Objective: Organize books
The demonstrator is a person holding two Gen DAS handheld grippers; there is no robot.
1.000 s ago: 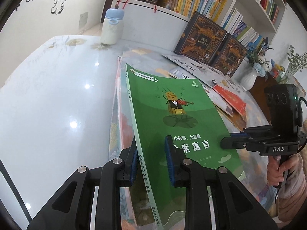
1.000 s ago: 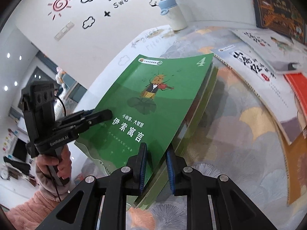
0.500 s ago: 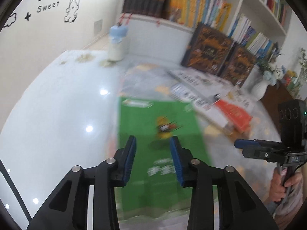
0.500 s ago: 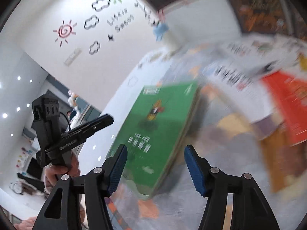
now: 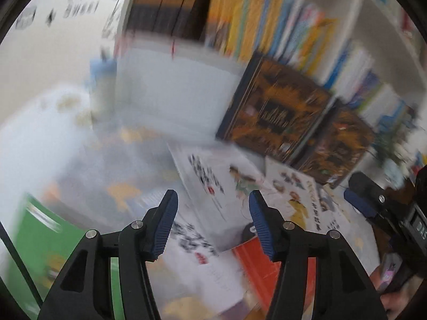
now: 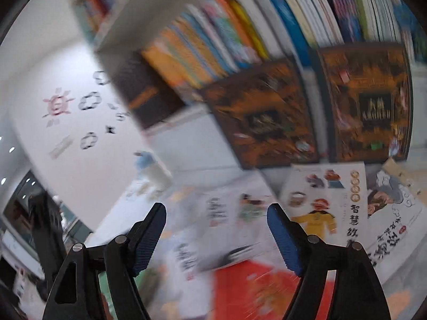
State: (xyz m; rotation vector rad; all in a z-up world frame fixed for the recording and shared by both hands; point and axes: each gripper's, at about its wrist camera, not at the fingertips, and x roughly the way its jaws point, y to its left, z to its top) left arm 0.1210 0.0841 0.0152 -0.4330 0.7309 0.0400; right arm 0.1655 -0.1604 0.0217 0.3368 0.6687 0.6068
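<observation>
Both views are smeared by motion. The left gripper (image 5: 212, 205) has its jaws spread, having just been opening, with nothing between the blue pads. Beyond and between them lie white books (image 5: 213, 184) flat on the table (image 5: 88, 168); a red book (image 5: 256, 264) lies just below the right pad. The green book (image 5: 40, 240) lies flat well left of the left jaw, free of both grippers. Past the white books, 2 dark boxed books (image 5: 277, 109) lean against the shelf (image 5: 267, 26).

The right gripper (image 6: 216, 229) also has its jaws spread wide, just opened further, empty. Between them the white books (image 6: 229, 213) show blurred; the red book (image 6: 256, 288) lies below, nearer the camera. Right of the right jaw lies a white book with a yellow figure (image 6: 325, 200).
</observation>
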